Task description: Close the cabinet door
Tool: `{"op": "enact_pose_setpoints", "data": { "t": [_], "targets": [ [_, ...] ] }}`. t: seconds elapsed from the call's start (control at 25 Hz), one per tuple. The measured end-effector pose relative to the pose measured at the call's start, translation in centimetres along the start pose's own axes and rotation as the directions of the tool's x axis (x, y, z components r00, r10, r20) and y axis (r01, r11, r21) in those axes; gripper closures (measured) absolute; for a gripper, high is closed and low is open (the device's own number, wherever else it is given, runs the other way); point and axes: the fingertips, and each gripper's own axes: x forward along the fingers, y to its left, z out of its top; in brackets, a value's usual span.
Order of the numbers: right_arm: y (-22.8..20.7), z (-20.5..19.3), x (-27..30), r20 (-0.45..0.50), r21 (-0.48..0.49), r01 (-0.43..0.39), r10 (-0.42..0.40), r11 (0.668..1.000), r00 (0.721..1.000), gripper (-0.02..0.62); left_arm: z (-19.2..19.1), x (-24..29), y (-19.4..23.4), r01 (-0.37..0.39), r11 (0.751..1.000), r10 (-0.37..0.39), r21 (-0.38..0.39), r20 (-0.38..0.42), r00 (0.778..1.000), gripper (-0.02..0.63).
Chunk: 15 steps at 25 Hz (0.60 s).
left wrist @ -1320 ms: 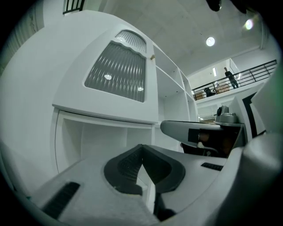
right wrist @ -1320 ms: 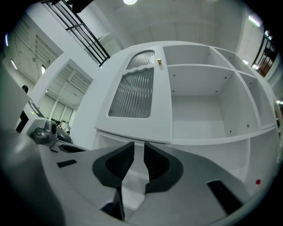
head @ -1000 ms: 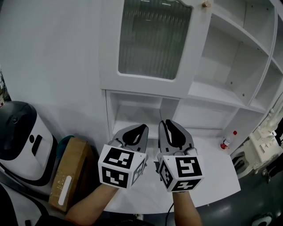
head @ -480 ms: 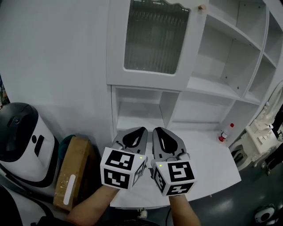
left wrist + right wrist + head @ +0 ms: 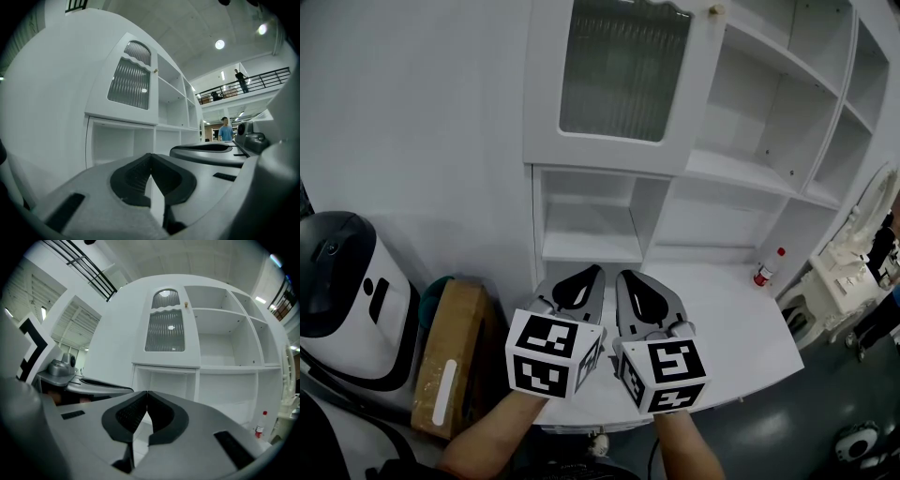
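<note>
Far left, a rounded white-and-black appliance and a cardboard box stand on the floor beside the cabinet; neither matters here. The left tool is held low over the white tabletop with its jaws pressed together and nothing between them. Above it, well apart from both tools, is the cabinet door: a white frame around a ribbed glass pane, covering the upper left column. From here it looks about flush with the cabinet front; I cannot tell whether it is fully home. The right tool, just beside the left, has just been closing its jaws; the tips now meet, holding nothing. A small knob sits at the door's top right corner, next to the open shelves, so the hinges are probably on the left edge. Judgement on handling: the door is stiff and rigid and likely swings lightly on its hinges. The painted frame is smooth and may let closed tips slide. The pane is the fragile part, so avoid it. The best contact is a flat push on the frame near the knob edge, where leverage is greatest; the knob is small to pinch. A red-capped bottle stands at the far right of the tabletop, clear of the door.
</note>
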Motion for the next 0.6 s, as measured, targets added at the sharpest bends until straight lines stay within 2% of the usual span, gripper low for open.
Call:
{"op": "enact_pose_setpoints", "data": {
  "t": [0.6],
  "targets": [
    [1.6, -0.4, -0.9, -0.002, -0.001, -0.001, 0.001, 1.0, 1.0, 0.575, -1.1, -1.9, 0.1, -0.004, 1.0, 0.003, -0.007, -0.016, 1.0, 0.594]
  ]
}}
